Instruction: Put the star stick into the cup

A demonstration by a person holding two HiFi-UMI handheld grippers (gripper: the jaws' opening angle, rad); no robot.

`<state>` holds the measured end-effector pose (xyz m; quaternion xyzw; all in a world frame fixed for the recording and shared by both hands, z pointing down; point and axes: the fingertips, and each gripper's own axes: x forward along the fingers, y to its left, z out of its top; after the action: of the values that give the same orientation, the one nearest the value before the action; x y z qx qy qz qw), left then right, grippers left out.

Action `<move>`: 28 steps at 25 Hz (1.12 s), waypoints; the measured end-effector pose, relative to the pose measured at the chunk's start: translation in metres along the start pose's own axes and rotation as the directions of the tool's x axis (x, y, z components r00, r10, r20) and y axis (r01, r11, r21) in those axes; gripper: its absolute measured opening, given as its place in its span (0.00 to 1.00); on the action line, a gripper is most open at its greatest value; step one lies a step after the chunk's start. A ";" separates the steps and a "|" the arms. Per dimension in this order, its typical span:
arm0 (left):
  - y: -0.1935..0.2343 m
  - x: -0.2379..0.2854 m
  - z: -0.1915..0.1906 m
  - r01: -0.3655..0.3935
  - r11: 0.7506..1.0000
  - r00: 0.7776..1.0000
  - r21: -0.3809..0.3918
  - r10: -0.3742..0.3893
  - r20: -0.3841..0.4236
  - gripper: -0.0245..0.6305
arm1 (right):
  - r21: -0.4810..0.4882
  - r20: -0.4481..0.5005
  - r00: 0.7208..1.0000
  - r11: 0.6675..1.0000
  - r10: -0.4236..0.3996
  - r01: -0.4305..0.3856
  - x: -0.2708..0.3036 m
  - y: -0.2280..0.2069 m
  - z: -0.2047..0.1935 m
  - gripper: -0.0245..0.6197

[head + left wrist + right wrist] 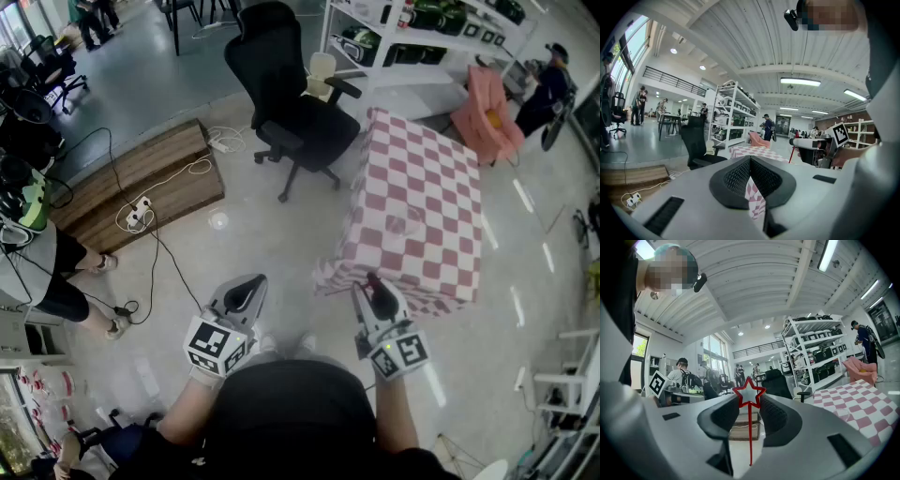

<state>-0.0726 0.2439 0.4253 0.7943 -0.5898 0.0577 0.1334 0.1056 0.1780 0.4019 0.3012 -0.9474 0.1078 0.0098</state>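
The star stick (749,393) is a thin red stick with a red outline star on top. It stands upright between the jaws of my right gripper (750,398), which is shut on the star's points. In the head view the right gripper (373,281) hovers at the near edge of the table (441,178), which has a red and white checked cloth, with the red stick (373,278) at its tip. A clear cup (405,223) stands on the cloth ahead of it, faint in the right gripper view (843,414). My left gripper (246,286) hangs over the floor, shut and empty (750,159).
A black office chair (291,103) stands just left of the table. A wooden platform (141,178) with cables and a power strip lies on the floor at the left. White shelves (412,37) and a pink chair (487,112) are behind the table. A person (47,272) stands at the left edge.
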 end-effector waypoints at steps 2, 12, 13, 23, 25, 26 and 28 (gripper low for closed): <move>-0.004 0.002 0.001 0.003 1.000 1.000 0.005 -0.003 -0.004 0.10 | 0.012 0.001 1.000 1.000 -0.003 0.003 -0.003 -0.001 -0.002 0.27; -0.024 0.040 0.011 0.005 1.000 1.000 0.022 -0.004 -0.014 0.10 | 0.029 0.009 1.000 0.999 0.023 -0.023 -0.003 -0.033 0.002 0.27; -0.025 0.044 0.012 0.001 1.000 1.000 0.025 0.000 -0.016 0.10 | 0.029 0.011 1.000 0.999 0.028 -0.028 -0.002 -0.037 0.003 0.27; -0.033 0.091 0.007 -0.026 1.000 0.999 0.018 0.026 -0.043 0.10 | 0.063 0.009 0.998 0.996 0.055 -0.056 0.020 -0.085 0.000 0.27; -0.027 0.102 0.005 -0.024 0.999 0.999 0.024 0.025 -0.046 0.10 | 0.068 0.008 0.998 0.996 0.055 -0.055 0.028 -0.092 -0.001 0.27; -0.022 0.107 0.005 -0.023 0.999 0.999 0.027 0.025 -0.047 0.10 | 0.068 0.007 0.999 0.996 0.053 -0.054 0.034 -0.096 -0.002 0.27; -0.008 0.118 0.005 -0.019 1.000 0.999 0.025 0.020 -0.047 0.10 | 0.067 0.003 0.999 0.997 0.047 -0.047 0.049 -0.101 -0.002 0.27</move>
<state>-0.0304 0.1361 0.4488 0.7885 -0.5935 0.0850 0.1372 0.1232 0.0707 0.4282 0.2793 -0.9500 0.1397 -0.0035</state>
